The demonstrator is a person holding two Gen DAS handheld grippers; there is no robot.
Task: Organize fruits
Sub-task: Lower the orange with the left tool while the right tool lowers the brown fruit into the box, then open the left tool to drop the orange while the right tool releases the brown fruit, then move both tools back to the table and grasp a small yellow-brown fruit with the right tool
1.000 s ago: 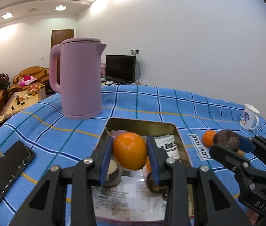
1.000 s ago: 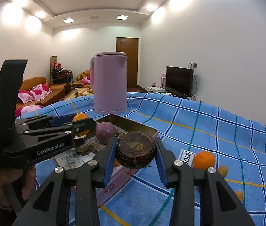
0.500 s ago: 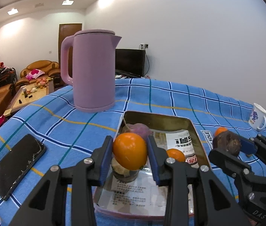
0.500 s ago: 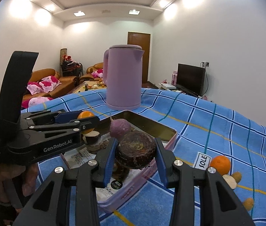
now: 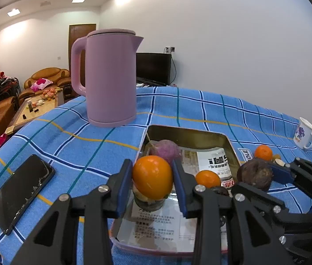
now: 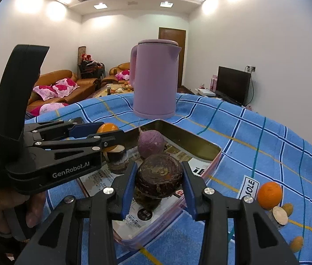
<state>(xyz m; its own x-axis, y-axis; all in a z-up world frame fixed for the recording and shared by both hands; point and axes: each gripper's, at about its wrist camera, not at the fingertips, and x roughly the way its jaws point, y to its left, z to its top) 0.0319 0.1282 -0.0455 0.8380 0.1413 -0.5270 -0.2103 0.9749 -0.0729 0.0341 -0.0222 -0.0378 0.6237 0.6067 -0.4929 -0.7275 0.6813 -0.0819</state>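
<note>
Tray [image 5: 186, 132] sits directly beneath both loads: my left gripper [image 5: 152, 182] clamps the orange [image 5: 151, 177], my right gripper [image 6: 158, 183] clamps the dark brown fruit [image 6: 158, 175], so I'd lower both

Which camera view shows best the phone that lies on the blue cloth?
The left wrist view: the phone lies whole on the cloth, at the lower left of the picture. The right wrist view does not show it; the left gripper fills that side.
</note>
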